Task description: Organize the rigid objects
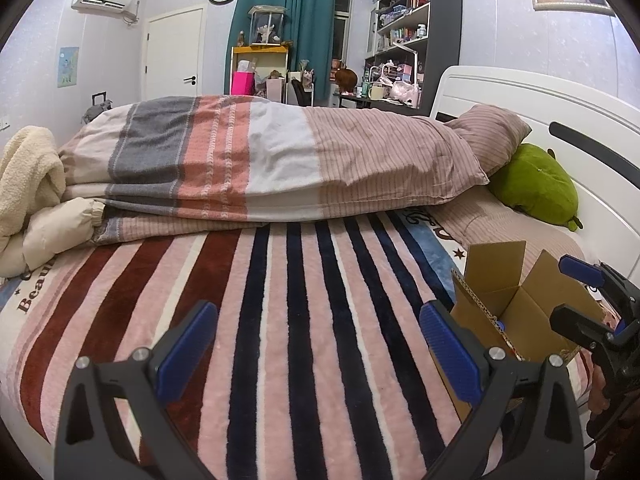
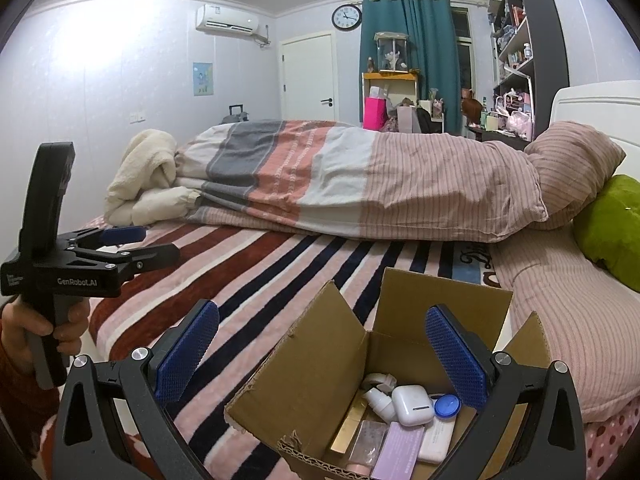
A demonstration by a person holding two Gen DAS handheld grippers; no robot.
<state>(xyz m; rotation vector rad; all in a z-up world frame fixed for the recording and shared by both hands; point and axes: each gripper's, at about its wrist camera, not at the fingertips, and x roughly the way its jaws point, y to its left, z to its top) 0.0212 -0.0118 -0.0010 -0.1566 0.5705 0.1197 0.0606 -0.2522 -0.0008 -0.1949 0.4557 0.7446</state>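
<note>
Left wrist view low over the striped blanket [image 1: 280, 320], facing the far folded duvet [image 1: 260, 160], right wrist view close above the open cardboard box [image 2: 320, 360], same facing, both sharing bed, duvet, far wall clock [image 2: 346, 17].

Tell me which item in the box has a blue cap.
The small round container beside the white earbud case in the cardboard box; everything else visible there is white, pink, lilac or gold.

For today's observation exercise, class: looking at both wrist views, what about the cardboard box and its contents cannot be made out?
- Cardboard box interior, left wrist view: hidden by its near wall and the left claw.
- Box's near edge, right wrist view: cut off by the frame bottom.
- Lilac packet: print too small to read.
- Items beneath the white earbud case: covered by it.
- Right claw: holds nothing.
</note>
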